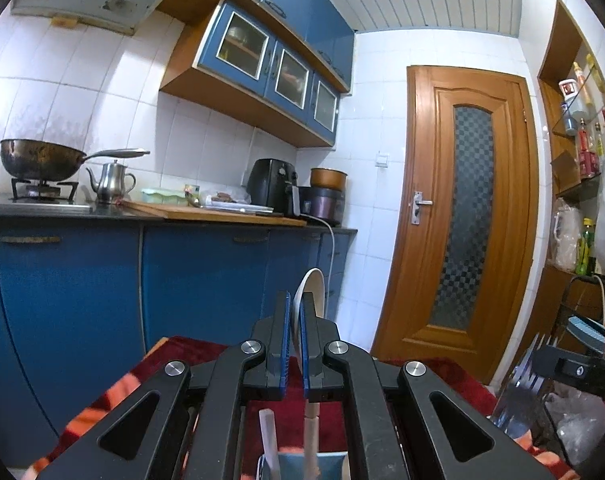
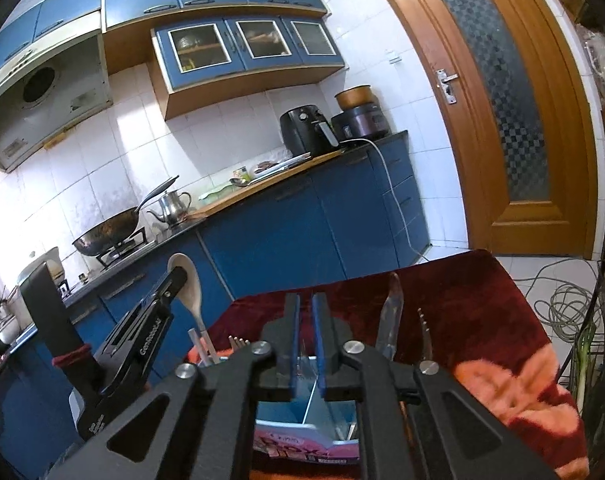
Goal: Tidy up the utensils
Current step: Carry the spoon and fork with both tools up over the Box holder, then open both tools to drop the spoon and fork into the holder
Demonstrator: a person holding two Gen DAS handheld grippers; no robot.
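Your left gripper (image 1: 296,320) clamps a wooden spoon (image 1: 310,292), bowl end up and edge-on above the fingertips, the handle running down between the blue pads toward the divided organizer box (image 2: 302,404) beneath the jaws. Held upright like this, the spoon looks set to go handle-first into a compartment, though whether the handle tip already touches the box floor cannot be told. A white stick-like utensil (image 1: 268,436) stands just left of the spoon's handle, below the jaws, apparently already in the box.

Your right gripper (image 2: 305,336) hangs over the same box with its pads drawn near together and nothing visible between them; whether they are fully closed cannot be told. Right of those jaws a knife (image 2: 390,320) stands blade up; further right, another utensil (image 2: 424,332) with its toothed tip up. Left of them fork tines (image 2: 238,342) rise from the box, which sits on the red patterned cloth (image 2: 482,320). Sorting appears well along; the spoon is, by this reading, the piece in hand.
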